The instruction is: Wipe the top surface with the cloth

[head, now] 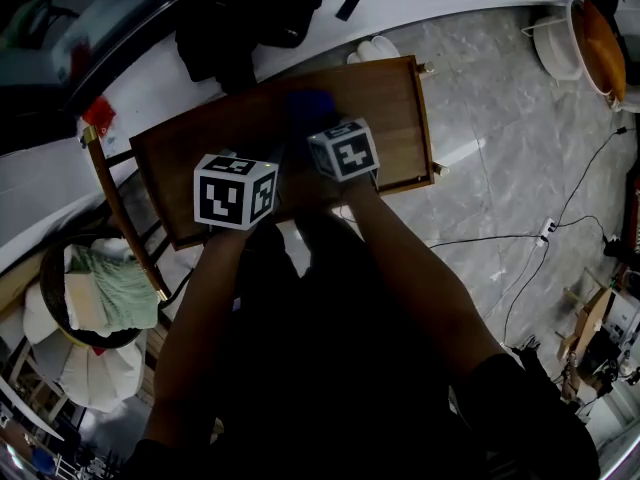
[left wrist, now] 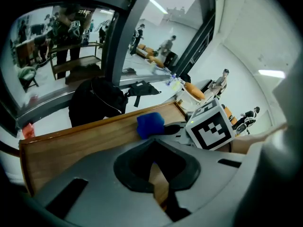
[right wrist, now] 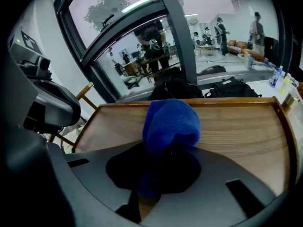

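Observation:
The wooden table top (head: 200, 153) lies below me, brown with a raised rim. A blue cloth (right wrist: 171, 119) is bunched up in my right gripper (right wrist: 156, 174), which is shut on it above the middle of the top; the same cloth (head: 308, 108) shows past the right marker cube (head: 345, 150). My left gripper (left wrist: 154, 167) hovers over the near left part of the wood (left wrist: 80, 145), jaws shut with nothing between them. From the left gripper view, the cloth (left wrist: 150, 124) and the right gripper's cube (left wrist: 210, 126) sit just to the right.
A black bag (head: 240, 18) rests on the white ledge behind the table. A wooden chair frame (head: 120, 218) and a basket with green cloth (head: 100, 288) stand at the left. A white tub (head: 590, 38) and cables (head: 540, 233) are on the tiled floor at the right.

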